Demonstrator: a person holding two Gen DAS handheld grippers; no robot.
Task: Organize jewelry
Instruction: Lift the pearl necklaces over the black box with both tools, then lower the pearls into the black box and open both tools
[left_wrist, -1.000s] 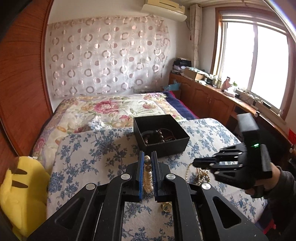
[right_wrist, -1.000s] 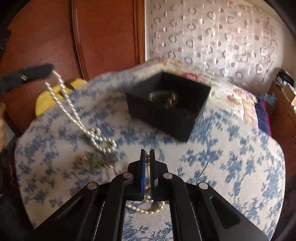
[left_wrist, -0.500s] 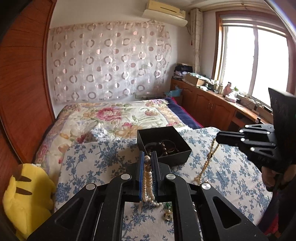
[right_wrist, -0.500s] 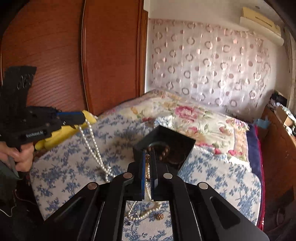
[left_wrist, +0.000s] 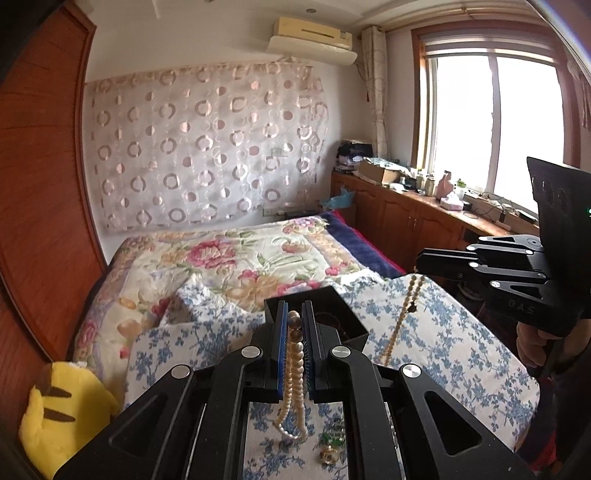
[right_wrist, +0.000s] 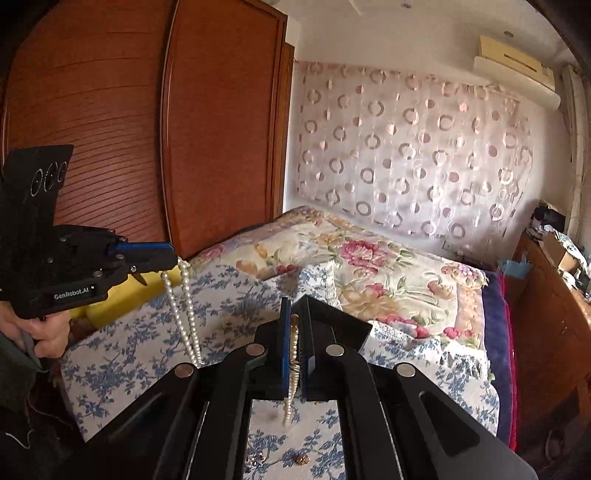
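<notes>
Left wrist view: left gripper (left_wrist: 293, 325) has its fingers closed on the pearl necklace (left_wrist: 293, 373); strands hang below the pads, ends trailing near the blue floral cloth (left_wrist: 443, 343) on the bed. Right gripper (left_wrist: 421, 264) is likewise clamped on another part of the same necklace, a doubled strand drooping from its tip. Right wrist view confirms: beads pinched between the blue pads, left gripper off to the side with a loop hanging.

Black box (left_wrist: 340, 314) sits open on the cloth, just beyond the left fingers; dark beads are visible inside. Loose small pieces (left_wrist: 330, 448) lie on the cloth below, one green, one gold-toned.

Judgement: necklace is lifted, not yet boxed. To do this well, keep both grips level so the slack does not snag the loose pieces, carry it over the box opening, lower until the strand pools inside, then release one side first.

Room: bedroom, floral quilt (left_wrist: 229, 266), wooden wardrobe, patterned curtain, bright window, yellow plush toy (left_wrist: 62, 413) at bed edge.
</notes>
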